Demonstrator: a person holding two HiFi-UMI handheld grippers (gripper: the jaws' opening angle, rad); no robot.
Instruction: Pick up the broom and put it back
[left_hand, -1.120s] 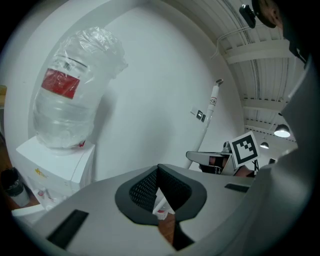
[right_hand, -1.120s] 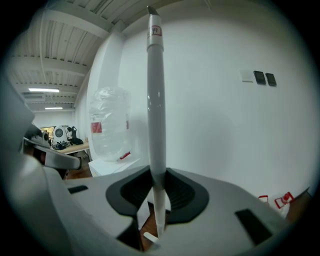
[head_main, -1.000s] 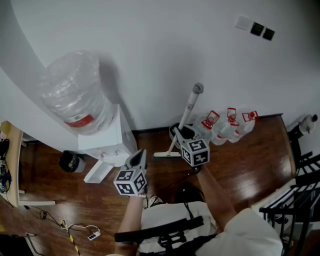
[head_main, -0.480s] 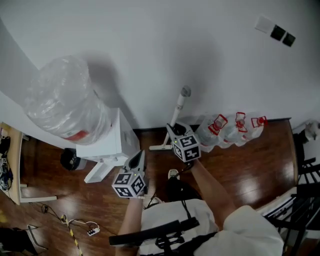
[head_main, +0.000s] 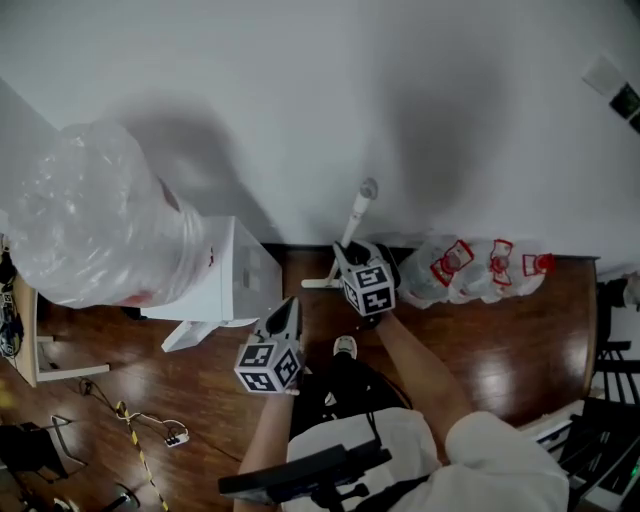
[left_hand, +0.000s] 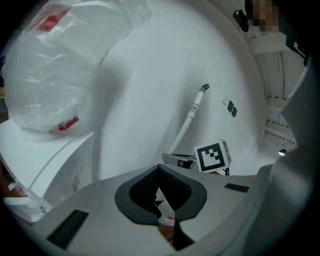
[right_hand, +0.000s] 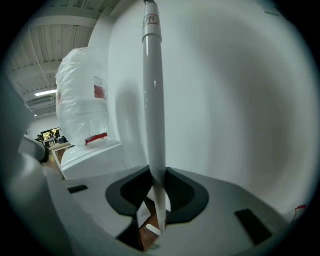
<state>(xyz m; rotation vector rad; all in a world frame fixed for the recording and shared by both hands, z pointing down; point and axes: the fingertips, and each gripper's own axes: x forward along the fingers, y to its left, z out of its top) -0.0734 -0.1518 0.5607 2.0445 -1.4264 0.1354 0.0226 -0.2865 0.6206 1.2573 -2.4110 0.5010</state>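
The right gripper (right_hand: 156, 202) pinches the broom (right_hand: 152, 100). Its two dark pads close on the white handle low down. From there the handle runs up toward 12 o'clock, out past the top of the right gripper view. The left gripper (head_main: 288, 308) has its jaws drawn together to a point with nothing between them. It sits at 7 o'clock from the right one, apart from the broom. In the head view the broom leans toward the wall (head_main: 300, 100). Its grey-capped top is at 12 o'clock from the right gripper, and its foot is on the wooden floor (head_main: 500, 350) at 10 o'clock.

At 9 o'clock stands a white water dispenser (head_main: 235, 285) carrying a big clear bottle (head_main: 90, 225) upside down; I cannot tell whether it holds water. At 3 o'clock clear jugs (head_main: 480, 272) with red handles sit along the wall, contents unclear.

The right forearm (head_main: 415, 365) and the left one reach forward from 6 o'clock, with the grippers tilted slightly downward. The right gripper's marker cube (head_main: 367, 290) hides the handle's lower part. The bottle is cut off at the left edge.
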